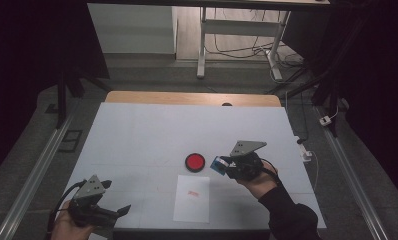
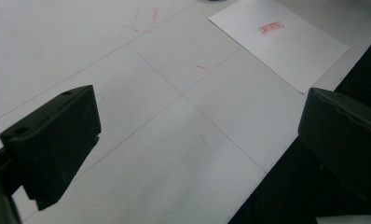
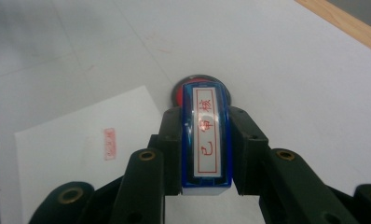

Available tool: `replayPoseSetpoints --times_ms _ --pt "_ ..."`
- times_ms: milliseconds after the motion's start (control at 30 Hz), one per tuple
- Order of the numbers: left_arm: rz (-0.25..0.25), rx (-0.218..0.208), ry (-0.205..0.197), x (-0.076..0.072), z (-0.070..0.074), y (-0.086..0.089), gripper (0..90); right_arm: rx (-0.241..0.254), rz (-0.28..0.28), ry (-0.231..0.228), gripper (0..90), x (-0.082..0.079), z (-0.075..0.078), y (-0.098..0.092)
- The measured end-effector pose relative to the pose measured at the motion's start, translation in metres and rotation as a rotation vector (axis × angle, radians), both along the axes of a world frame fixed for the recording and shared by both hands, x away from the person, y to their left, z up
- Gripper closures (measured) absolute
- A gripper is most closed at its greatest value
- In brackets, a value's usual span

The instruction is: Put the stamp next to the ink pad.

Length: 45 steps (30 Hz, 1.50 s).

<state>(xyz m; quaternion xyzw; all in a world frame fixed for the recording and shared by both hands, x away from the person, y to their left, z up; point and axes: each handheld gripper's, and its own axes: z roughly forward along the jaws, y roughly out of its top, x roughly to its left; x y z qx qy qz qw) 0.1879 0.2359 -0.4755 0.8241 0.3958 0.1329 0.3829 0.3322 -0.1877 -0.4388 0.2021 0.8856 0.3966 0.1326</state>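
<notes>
Your right gripper (image 3: 206, 154) is clamped on the blue rectangular stamp (image 3: 206, 140) at frame centre, its white label with red characters facing up, above the round red ink pad (image 1: 195, 162). Your left gripper (image 2: 193, 140) stands wide open, empty, over the matte white table (image 2: 127, 93). The flat paper (image 1: 192, 198) at lower centre bears a red imprint.

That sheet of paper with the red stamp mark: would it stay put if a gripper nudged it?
Probably not. The sheet of paper lies loose and flat on the smooth table, so it would likely slide. It looks thin, so lifted by one edge it would probably droop.
</notes>
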Motion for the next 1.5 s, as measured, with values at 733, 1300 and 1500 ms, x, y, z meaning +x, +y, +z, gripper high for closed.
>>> replayPoseSetpoints --times_ms 733,1300,1500 --pt "0.017 0.003 0.023 -0.002 -0.001 0.009 0.0 -0.075 -0.147 0.030 68.7 0.028 -0.022 -0.028" --pt "0.001 0.002 0.023 -0.002 -0.001 0.009 0.0 -0.126 -0.189 0.091 68.4 0.044 -0.044 -0.038" --pt "-0.011 0.017 0.025 -0.002 -0.002 0.007 0.0 -0.141 -0.183 0.103 67.8 0.045 -0.047 -0.037"
